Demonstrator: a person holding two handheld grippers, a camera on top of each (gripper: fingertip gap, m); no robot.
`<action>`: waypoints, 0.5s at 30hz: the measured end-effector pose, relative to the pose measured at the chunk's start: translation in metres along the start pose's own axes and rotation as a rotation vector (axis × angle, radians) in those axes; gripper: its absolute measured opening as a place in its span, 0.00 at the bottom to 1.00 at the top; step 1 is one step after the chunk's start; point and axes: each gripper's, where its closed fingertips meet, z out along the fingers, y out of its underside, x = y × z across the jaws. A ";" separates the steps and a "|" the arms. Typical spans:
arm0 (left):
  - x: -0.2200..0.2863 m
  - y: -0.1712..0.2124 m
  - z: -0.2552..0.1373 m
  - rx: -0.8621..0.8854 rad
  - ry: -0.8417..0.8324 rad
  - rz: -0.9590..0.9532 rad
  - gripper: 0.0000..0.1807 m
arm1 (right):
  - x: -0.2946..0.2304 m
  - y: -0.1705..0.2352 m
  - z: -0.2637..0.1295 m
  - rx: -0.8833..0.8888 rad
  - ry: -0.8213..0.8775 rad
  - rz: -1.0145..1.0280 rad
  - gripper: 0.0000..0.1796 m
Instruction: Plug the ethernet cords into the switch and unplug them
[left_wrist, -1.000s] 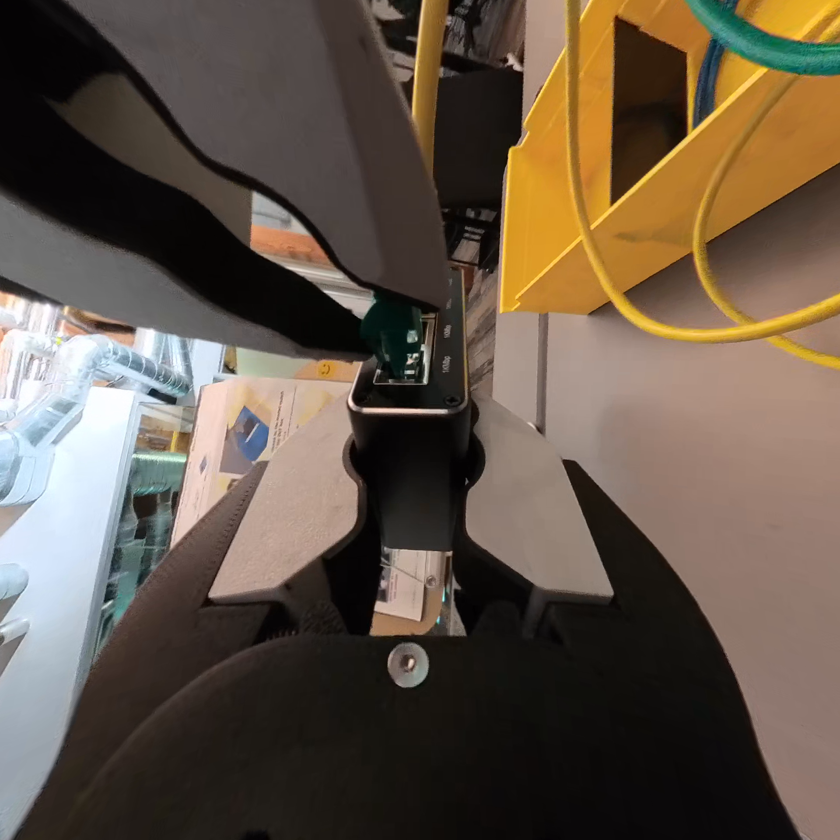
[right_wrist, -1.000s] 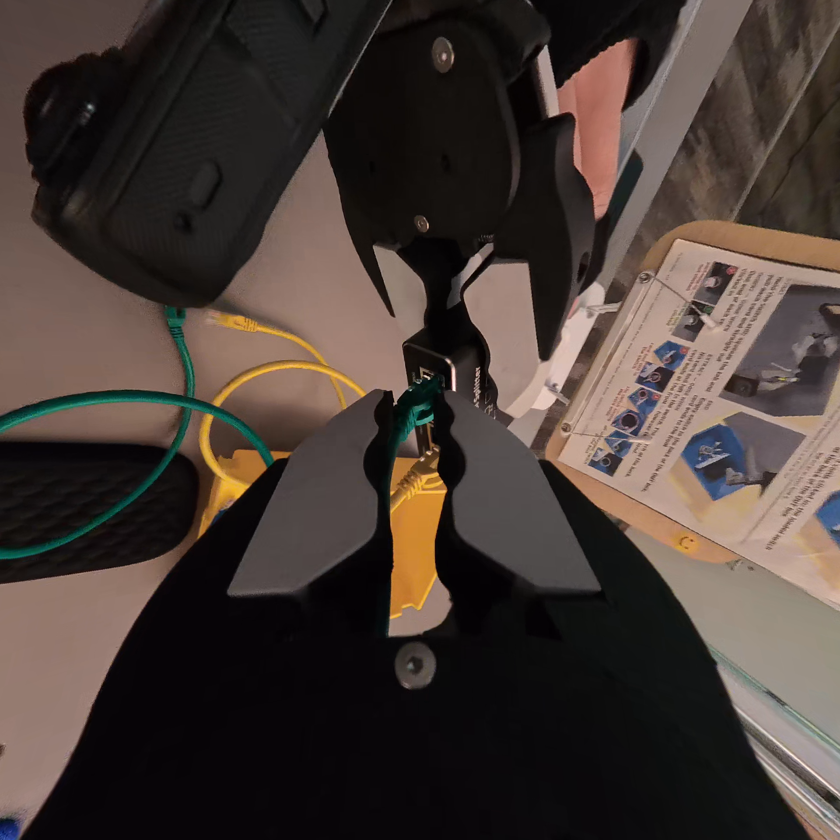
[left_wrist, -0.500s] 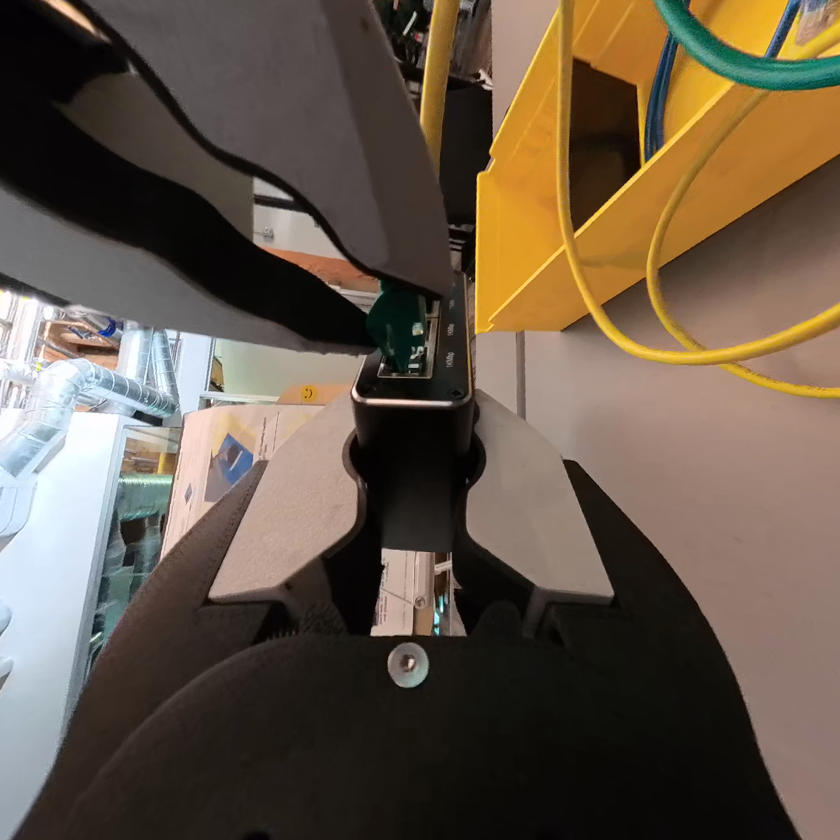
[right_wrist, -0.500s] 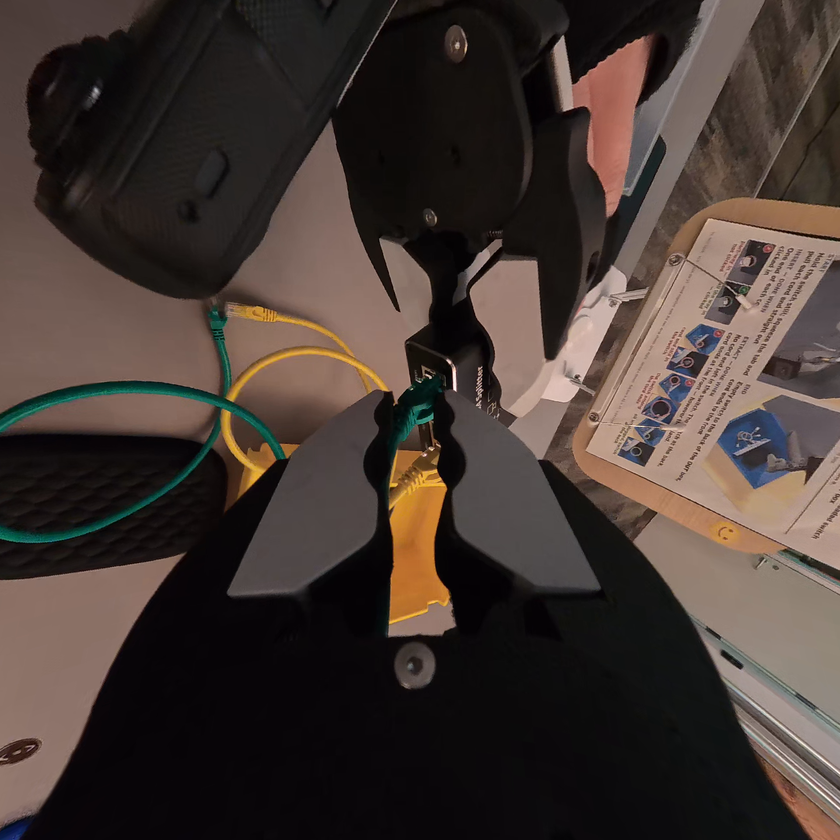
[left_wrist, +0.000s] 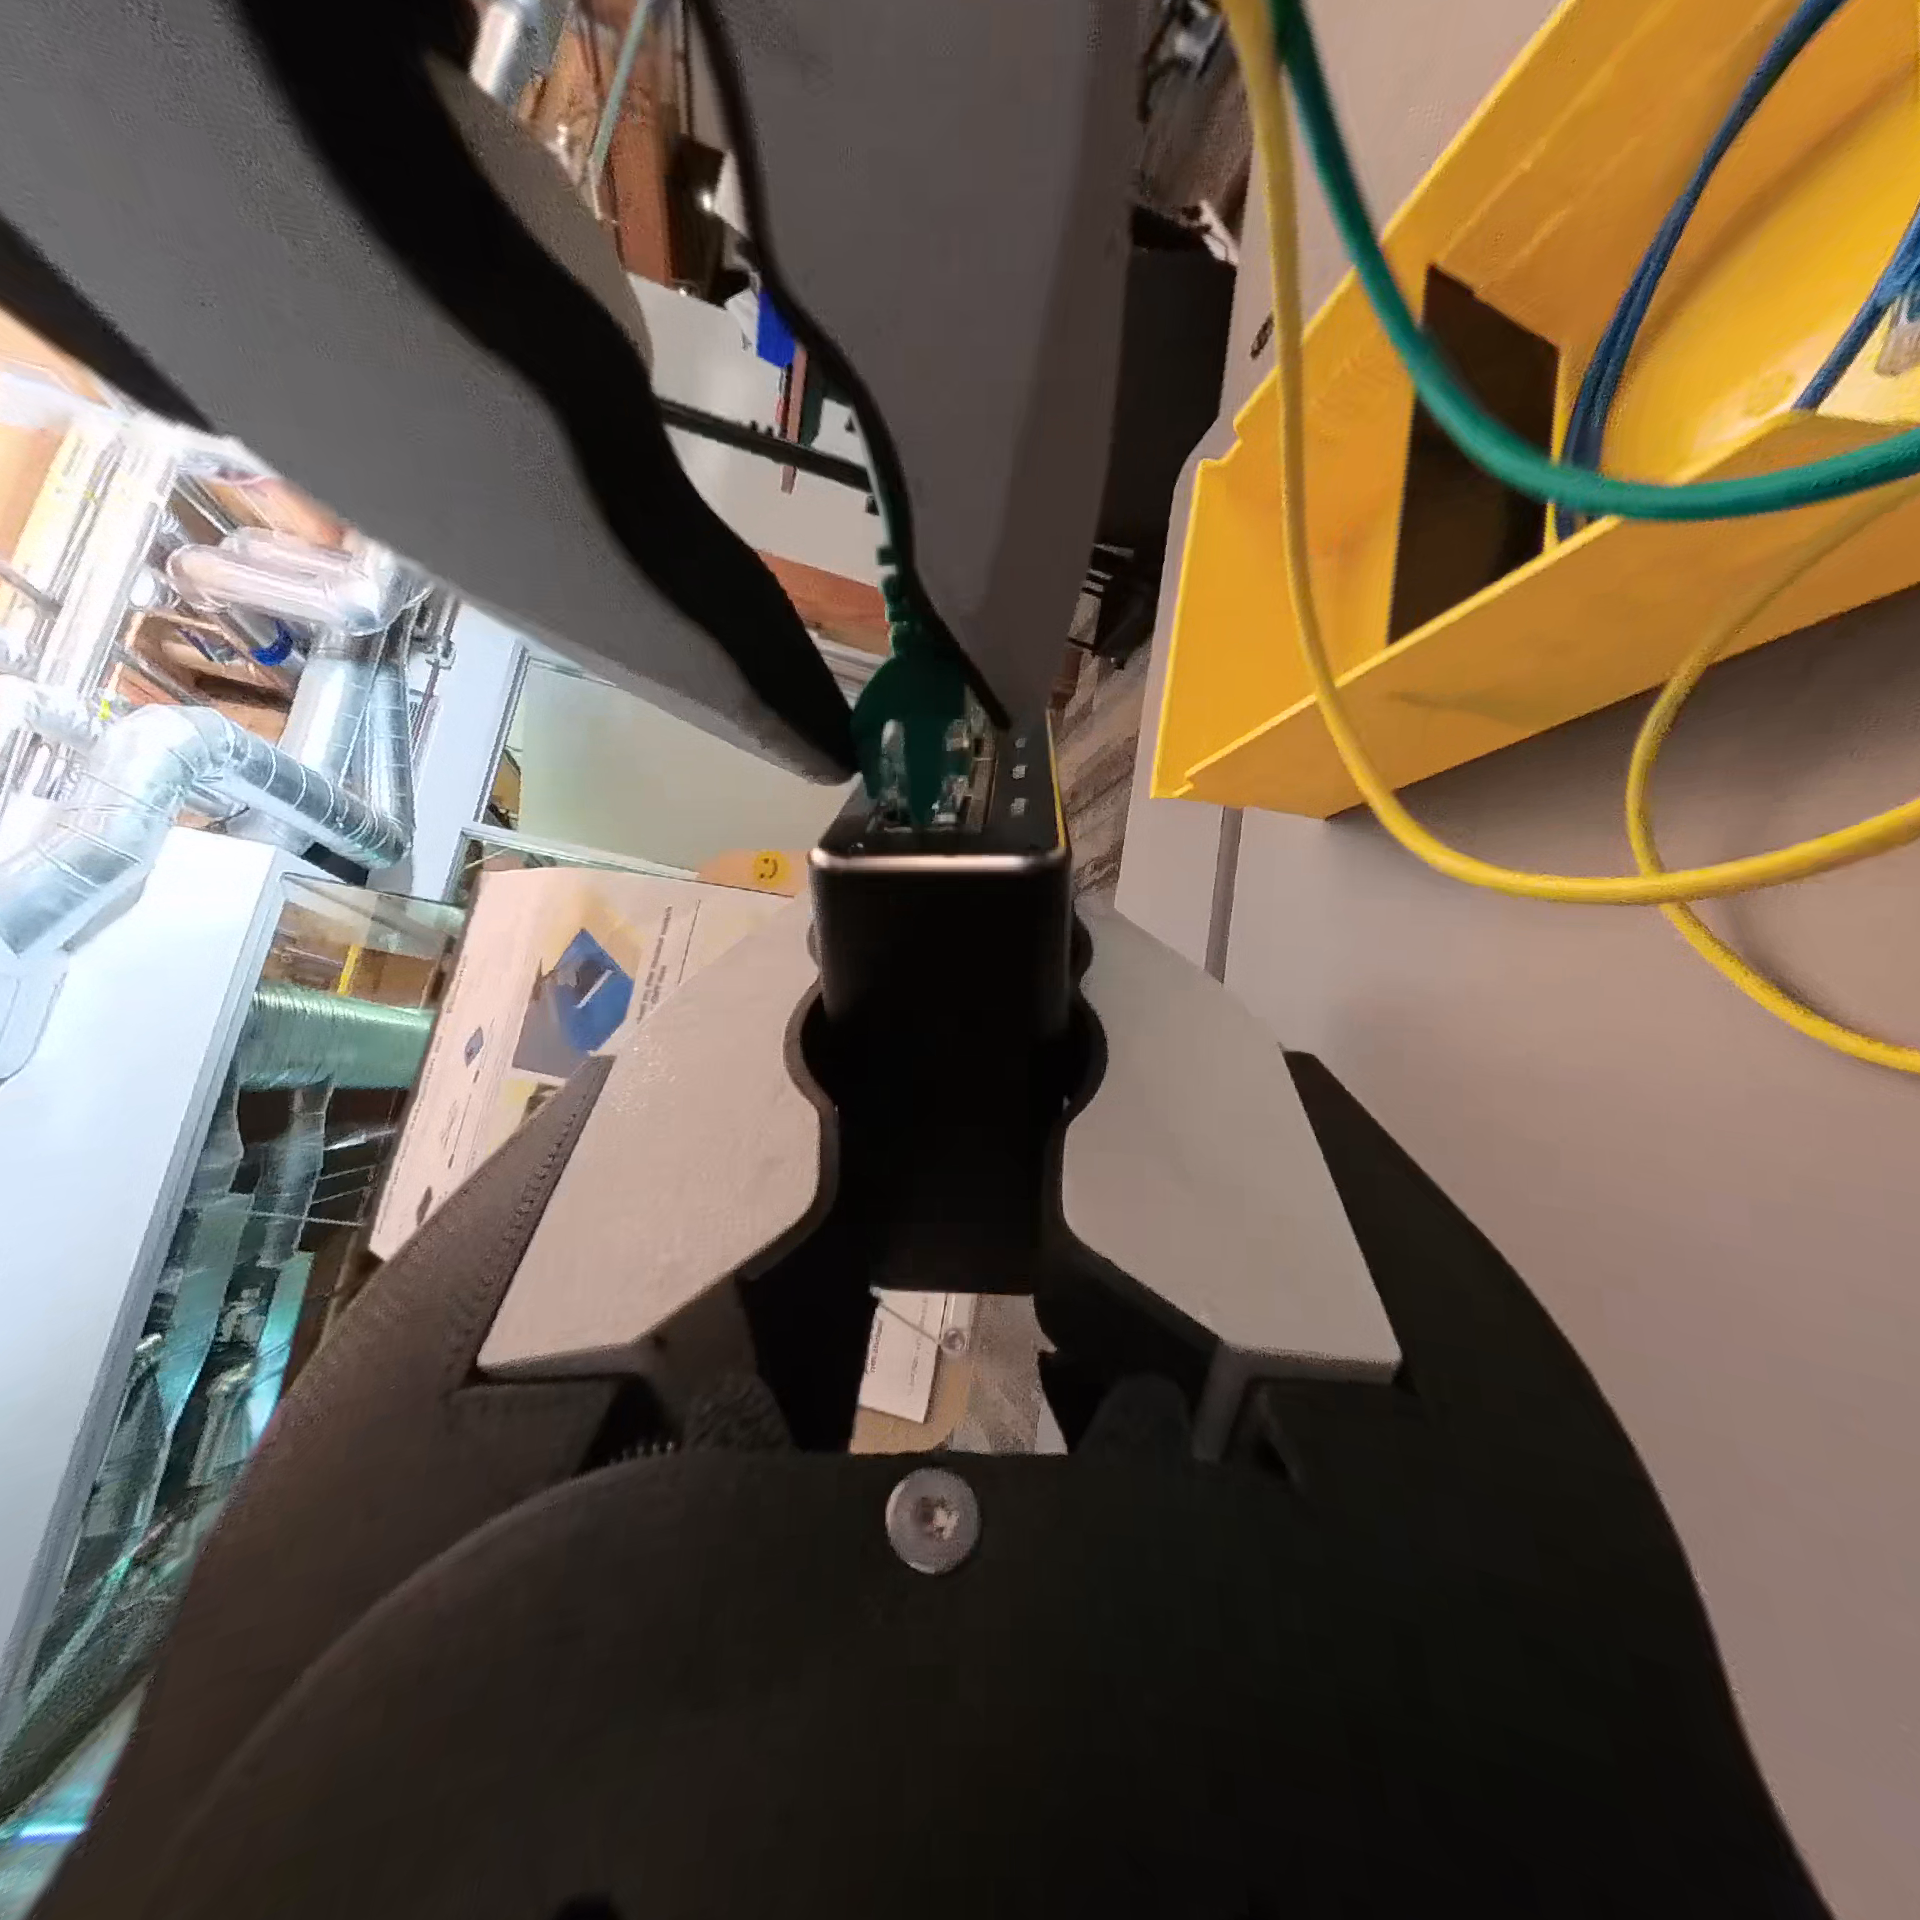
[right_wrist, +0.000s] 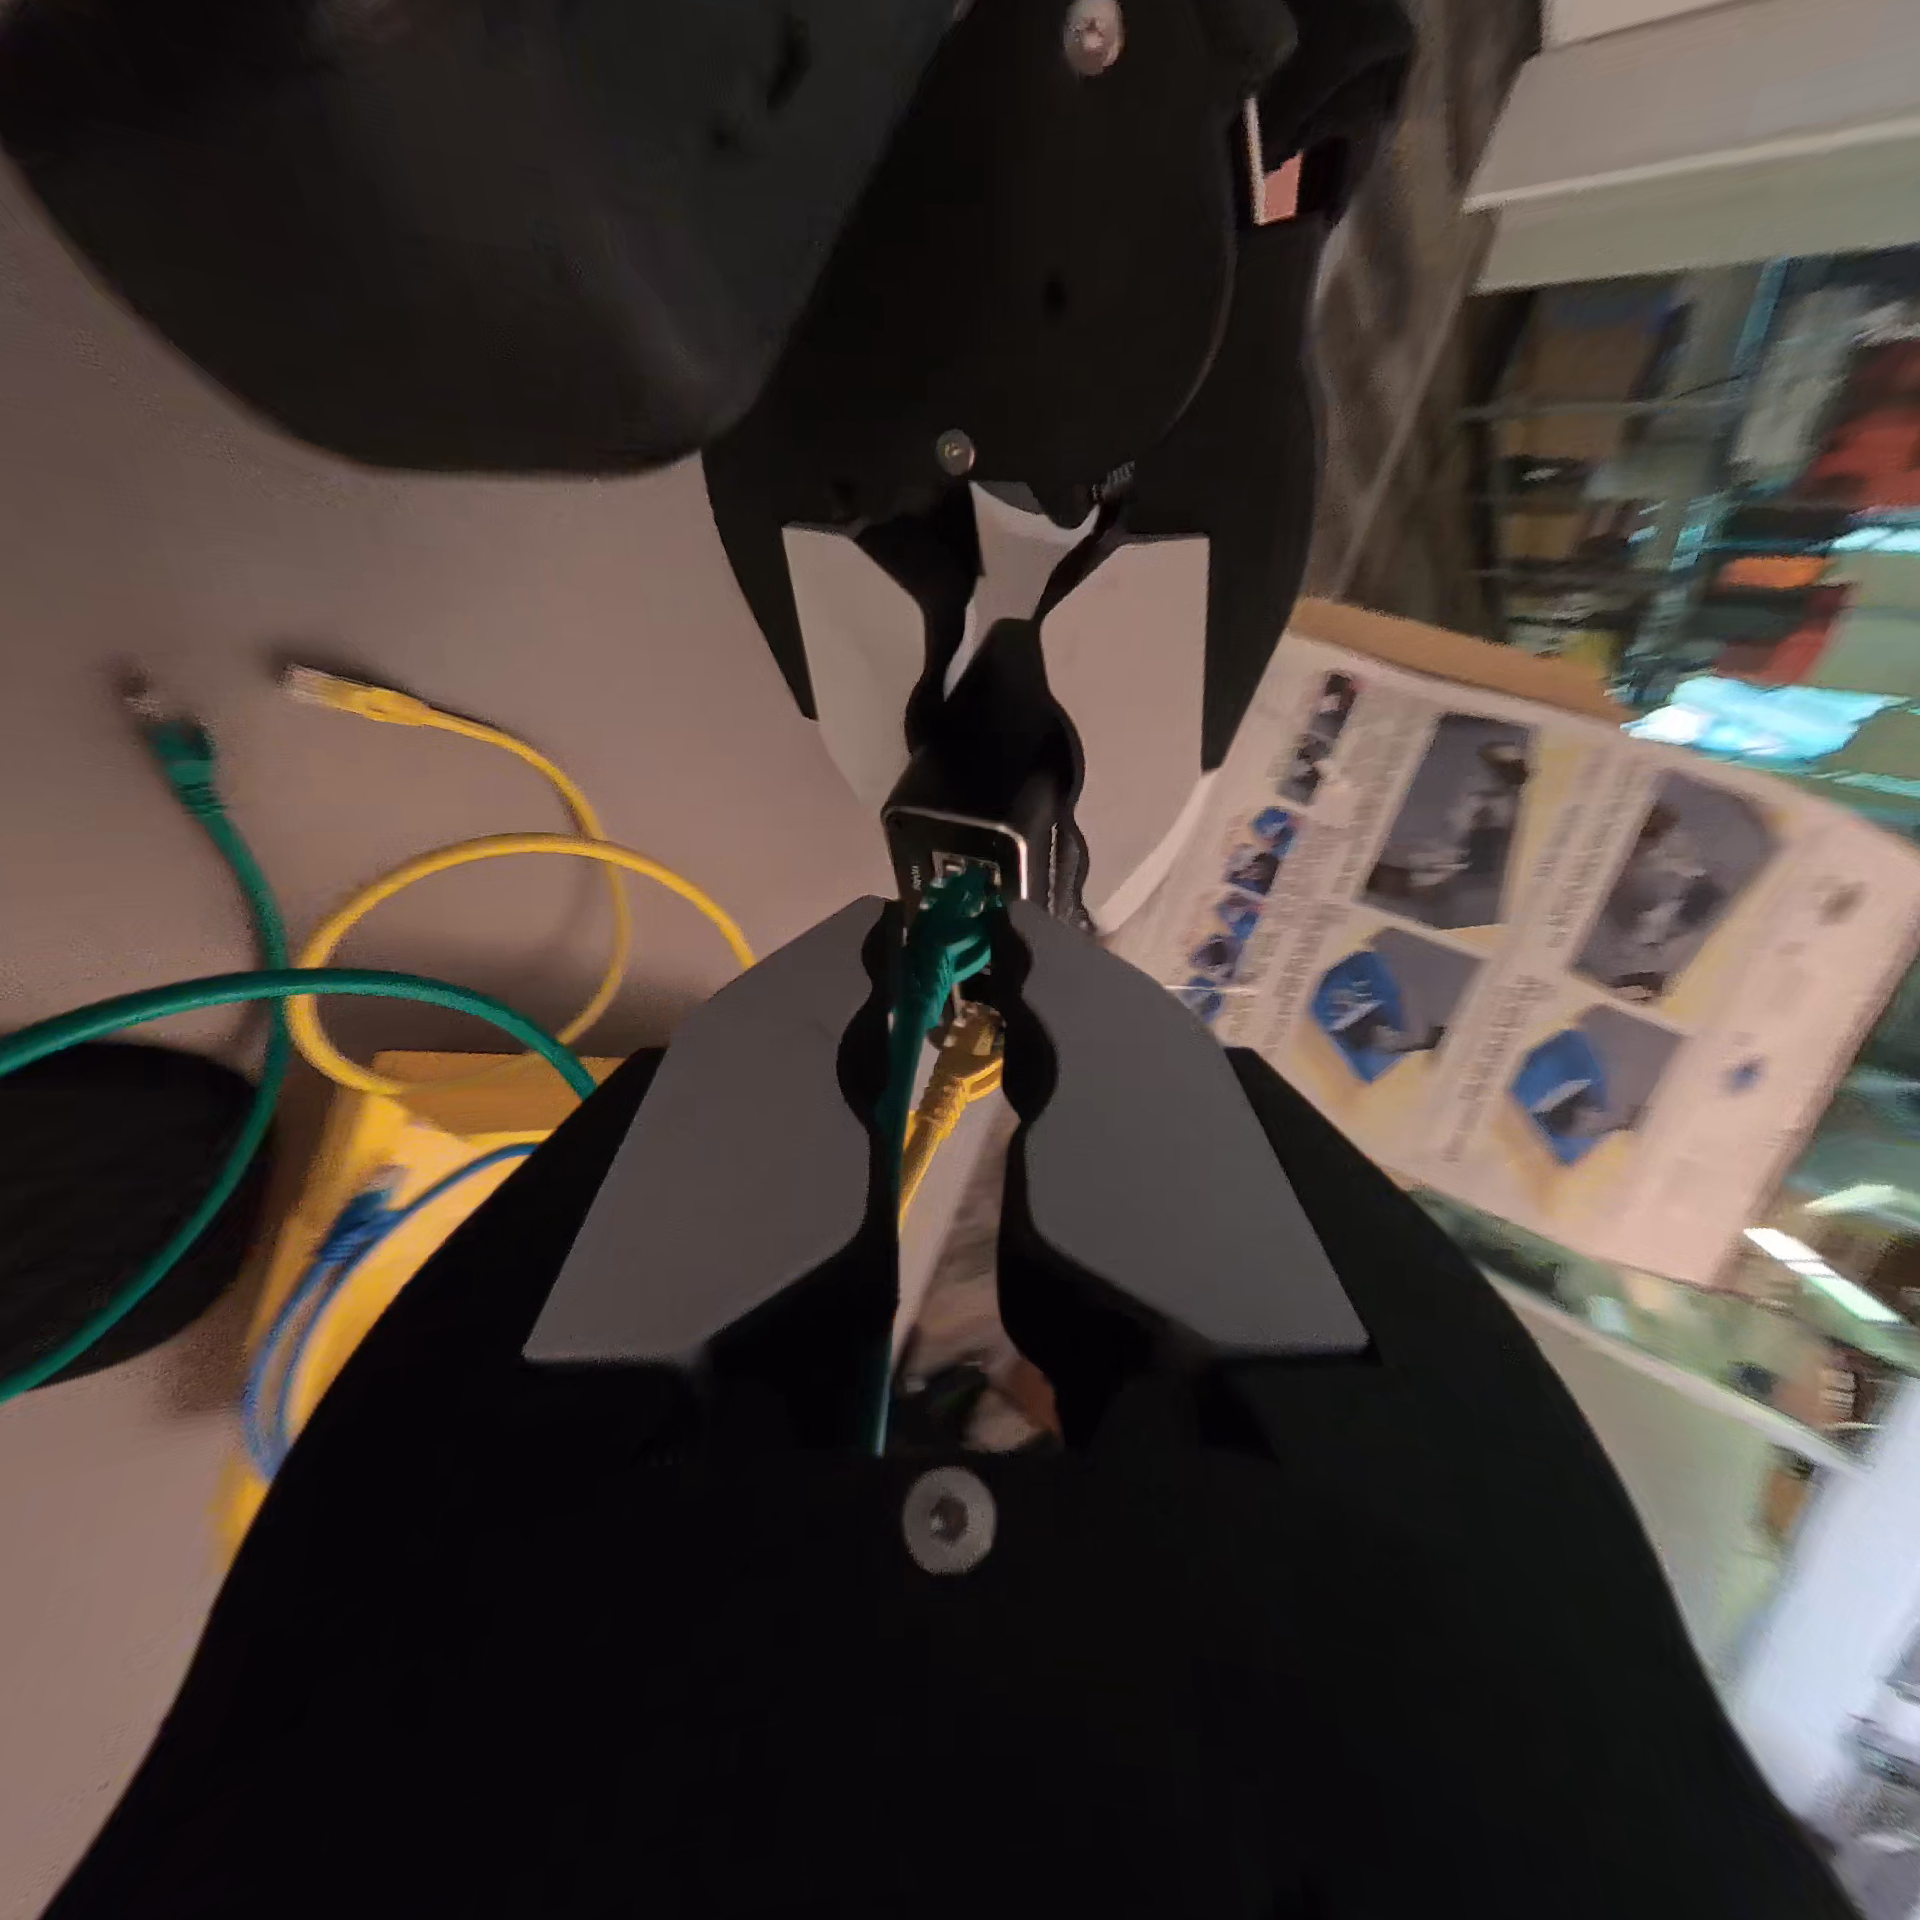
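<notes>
Your left gripper is clamped on the black switch, both grey fingers pressed against its sides, and it holds the box up off the grey table with the port face turned away from you. From the right wrist view the same switch sits just past your right gripper.

Your right gripper's fingers stand a little apart around the green cord. The cord runs up the gap between them and its plug sits at a port on the switch face. You cannot tell whether the fingers touch the plug, or whether it is fully seated. In the left wrist view that green plug meets the far face of the switch between the other gripper's 2 fingertips.

Behind the green cord, a yellow plug hangs low in the gap.

Farther off on the table lie a loop of yellow cord, the green cord's free end and a yellow bin holding a blue cord. To the right is a printed sheet on a board.
</notes>
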 end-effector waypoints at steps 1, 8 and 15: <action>-0.003 -0.002 -0.003 0.012 -0.008 -0.009 0.20 | 0.003 -0.002 -0.002 0.007 0.047 -0.048 0.09; -0.014 -0.006 -0.014 0.032 -0.055 0.008 0.21 | 0.012 -0.012 -0.007 0.007 0.192 -0.145 0.09; -0.033 -0.008 -0.020 0.083 -0.240 0.051 0.22 | 0.021 -0.025 -0.013 -0.074 0.289 -0.242 0.08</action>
